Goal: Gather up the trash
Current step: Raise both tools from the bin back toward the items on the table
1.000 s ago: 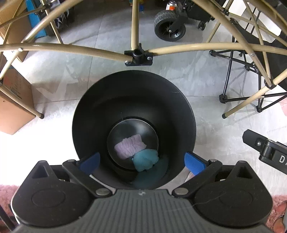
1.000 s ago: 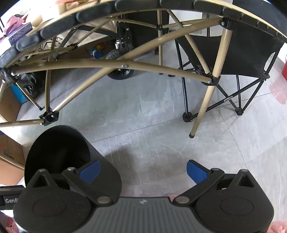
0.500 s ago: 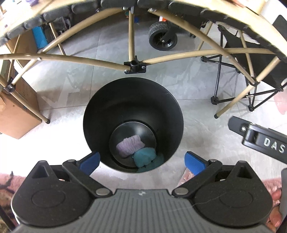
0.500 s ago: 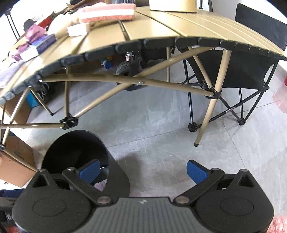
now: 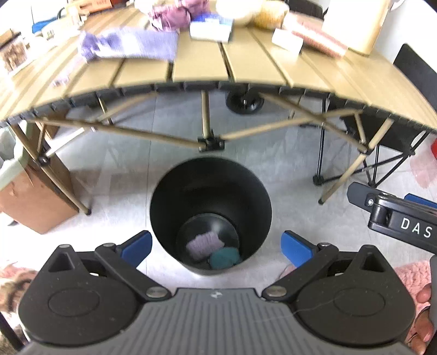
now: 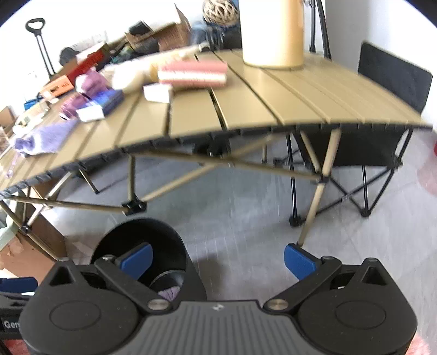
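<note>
A black trash bin [image 5: 210, 191] stands on the floor in front of the tan slatted table [image 5: 196, 65]. Inside it lie a lilac wad [image 5: 203, 243] and a teal wad [image 5: 224, 257]. My left gripper [image 5: 215, 247] is open and empty, high above the bin's near rim. My right gripper [image 6: 217, 258] is open and empty, to the right of the bin [image 6: 136, 245]. On the table lie a purple cloth [image 5: 128, 45], a pink-purple wad [image 5: 170, 15], a white and blue box [image 5: 210, 27] and a small white box [image 6: 158, 92].
A tan cylinder [image 6: 273, 32] and a pink striped packet [image 6: 192, 72] sit on the table. A black folding chair [image 6: 382, 114] stands at the right. A cardboard box [image 5: 35, 202] is on the floor at the left. The table's legs and braces [image 5: 210, 142] cross behind the bin.
Both grippers have risen and tilted up. The bin looks smaller and the table top with its clutter has come into view. Both stayed open.
</note>
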